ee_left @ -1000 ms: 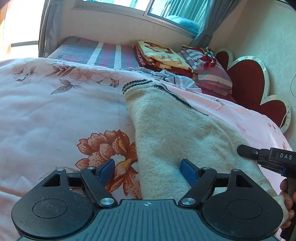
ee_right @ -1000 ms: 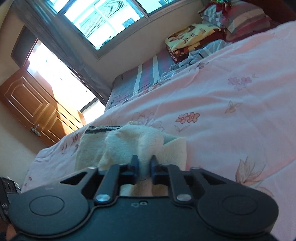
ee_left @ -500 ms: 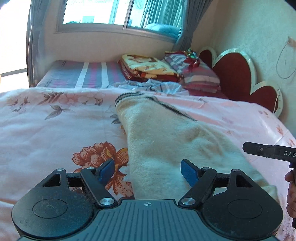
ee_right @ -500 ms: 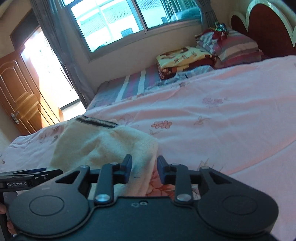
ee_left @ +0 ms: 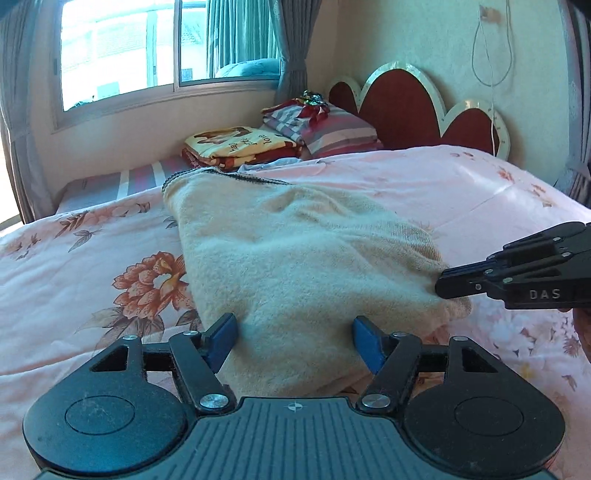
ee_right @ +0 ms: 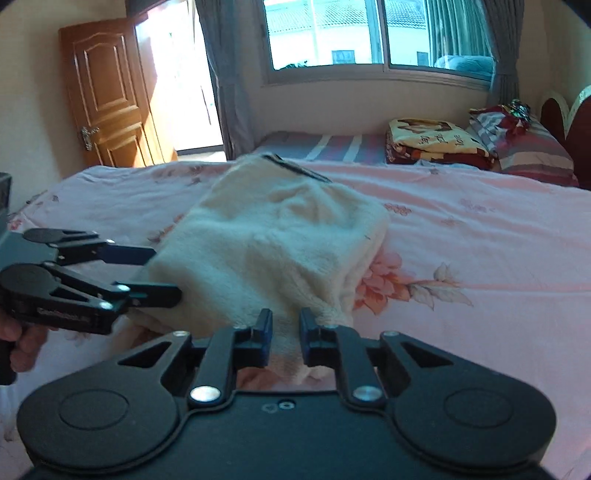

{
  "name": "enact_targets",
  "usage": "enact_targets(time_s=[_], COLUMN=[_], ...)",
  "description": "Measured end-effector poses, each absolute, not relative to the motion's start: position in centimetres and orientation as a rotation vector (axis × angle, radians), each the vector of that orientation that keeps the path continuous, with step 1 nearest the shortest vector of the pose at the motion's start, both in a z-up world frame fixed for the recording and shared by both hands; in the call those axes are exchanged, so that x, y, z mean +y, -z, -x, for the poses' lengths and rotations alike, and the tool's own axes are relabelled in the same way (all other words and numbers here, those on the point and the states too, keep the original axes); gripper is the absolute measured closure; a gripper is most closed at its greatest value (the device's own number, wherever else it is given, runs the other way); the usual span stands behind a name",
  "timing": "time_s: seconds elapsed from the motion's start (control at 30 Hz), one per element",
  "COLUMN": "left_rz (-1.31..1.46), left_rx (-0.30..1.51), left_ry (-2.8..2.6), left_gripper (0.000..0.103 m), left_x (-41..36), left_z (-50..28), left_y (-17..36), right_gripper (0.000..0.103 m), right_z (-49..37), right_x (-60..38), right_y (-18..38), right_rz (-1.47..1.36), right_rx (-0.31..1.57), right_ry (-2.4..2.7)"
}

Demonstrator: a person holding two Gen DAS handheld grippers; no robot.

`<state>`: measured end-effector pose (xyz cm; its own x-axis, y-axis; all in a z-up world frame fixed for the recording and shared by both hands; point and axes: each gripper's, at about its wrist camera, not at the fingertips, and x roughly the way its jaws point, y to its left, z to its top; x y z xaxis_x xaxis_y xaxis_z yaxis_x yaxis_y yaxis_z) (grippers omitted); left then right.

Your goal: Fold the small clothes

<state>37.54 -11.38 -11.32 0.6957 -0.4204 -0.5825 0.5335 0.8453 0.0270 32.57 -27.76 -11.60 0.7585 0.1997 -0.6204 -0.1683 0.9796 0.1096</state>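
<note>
A cream fleece garment (ee_left: 295, 258) with a dark striped hem lies folded on the pink floral bedspread (ee_left: 74, 266); it also shows in the right wrist view (ee_right: 273, 243). My left gripper (ee_left: 293, 341) is open, its blue pads on either side of the garment's near end. My right gripper (ee_right: 284, 334) is slightly open, a thin edge of the garment lying between its fingers. The right gripper (ee_left: 458, 282) shows at the garment's right corner in the left wrist view. The left gripper (ee_right: 155, 273) shows at the garment's left side in the right wrist view.
Folded blankets (ee_left: 240, 146) and striped pillows (ee_left: 332, 129) lie at the far end of the bed by a red scalloped headboard (ee_left: 402, 107). A window (ee_right: 369, 33) and a wooden door (ee_right: 107, 96) stand beyond the bed.
The right gripper's jaws have parted and it has swung round to face the garment's side. The garment now lies folded shorter. The left gripper stays open at its near end.
</note>
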Motion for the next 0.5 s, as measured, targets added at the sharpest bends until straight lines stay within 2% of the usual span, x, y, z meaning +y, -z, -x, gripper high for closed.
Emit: enact_targets(time_s=[0.1,0.17,0.2,0.23,0.27,0.4,0.5], left_rz=[-0.249,-0.208,-0.194,-0.181,-0.165,-0.046,-0.003], left_rx=[0.598,0.563,0.537,0.531,0.538,0.644,0.649], left_ry=[0.534,0.533,0.527,0.527,0.533,0.551,0.557], left_gripper=[0.034,0.034,0.034,0.034,0.034,0.034,0.034], left_x=[-11.9,-11.1,-10.8,-10.7,-10.7,-11.2,-11.2], left_z=[-37.5,-37.3,-37.2,-37.5,-38.1,-41.0,-41.6], left_y=[10.9,9.5,8.9,8.5,8.3,9.9,11.3], right_gripper=[0.102,0.098,0.08,0.051,0.048,0.076,0.088], right_z=[-32.9,-32.4,-31.7,-31.6,-31.9,-35.4,-37.7], right_x=[-28.1,-27.8,-27.6,-27.4,-27.2,-27.5,-28.0], right_y=[11.7,10.3,9.3,8.7,8.4,8.6,11.0], right_rz=[-0.1,-0.105,-0.091,-0.068,-0.054,-0.077,-0.074], right_rx=[0.678,0.649,0.59,0.547,0.535,0.587,0.705], right_ry=[-0.182,-0.166,-0.147,-0.125,-0.126,-0.139,-0.118])
